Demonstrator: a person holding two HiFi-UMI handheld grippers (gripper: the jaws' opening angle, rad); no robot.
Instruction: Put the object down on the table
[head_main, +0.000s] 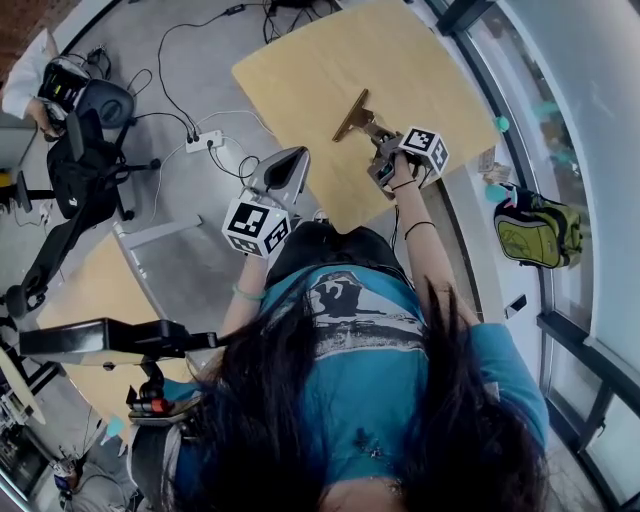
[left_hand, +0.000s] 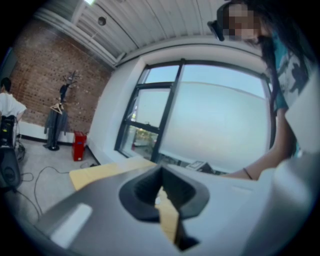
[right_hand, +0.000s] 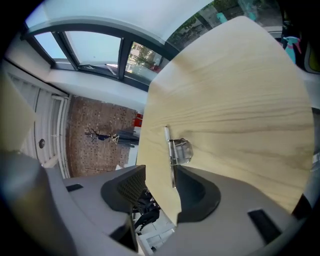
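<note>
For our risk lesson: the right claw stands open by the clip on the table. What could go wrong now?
The clip seems to rest against one side of the open right claw, so pulling back could drag or tip it. It lies close to the table edge, so a nudge might push it off.
</note>
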